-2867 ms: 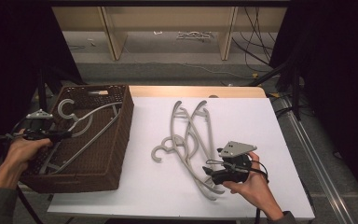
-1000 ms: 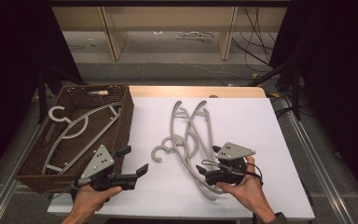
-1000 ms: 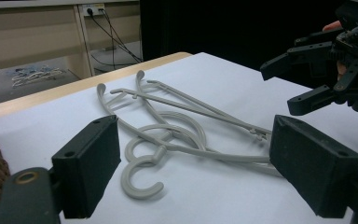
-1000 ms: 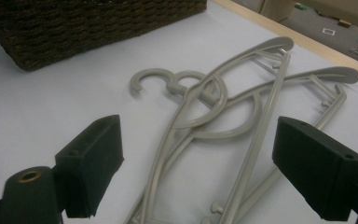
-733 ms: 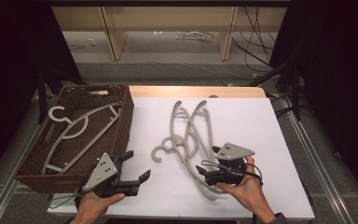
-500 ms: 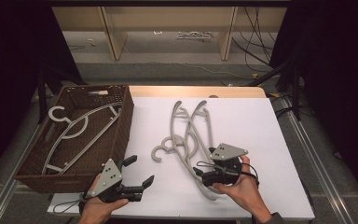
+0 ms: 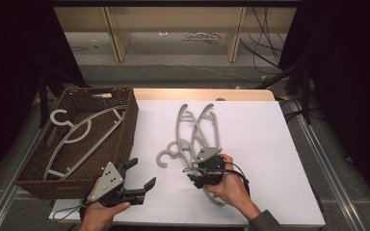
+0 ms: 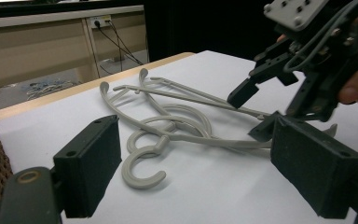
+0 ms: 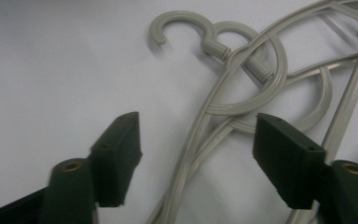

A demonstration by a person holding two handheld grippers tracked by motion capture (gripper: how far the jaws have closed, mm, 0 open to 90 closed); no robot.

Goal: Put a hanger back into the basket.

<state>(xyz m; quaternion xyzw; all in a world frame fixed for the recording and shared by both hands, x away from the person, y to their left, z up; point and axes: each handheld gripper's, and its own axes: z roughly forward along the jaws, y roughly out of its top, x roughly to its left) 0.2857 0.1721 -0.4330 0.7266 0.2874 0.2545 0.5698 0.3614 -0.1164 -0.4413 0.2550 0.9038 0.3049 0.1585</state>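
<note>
Hangers tangled mid-surface, one already in the basket.
Left gripper and right gripper both wide, probably for untangling.

Grey plastic hangers lie tangled flat at frame centre; 1 more hanger rests in the brown wicker basket, left.

Lab recording bay, black curtains, railed table (white top), loose floor cables

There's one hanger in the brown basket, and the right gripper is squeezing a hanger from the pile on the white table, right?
Not quite. The right gripper isn't squeezing anything: in the right gripper view its jaws stand open on either side of the hanger pile. One hanger does lie in the brown basket.
</note>
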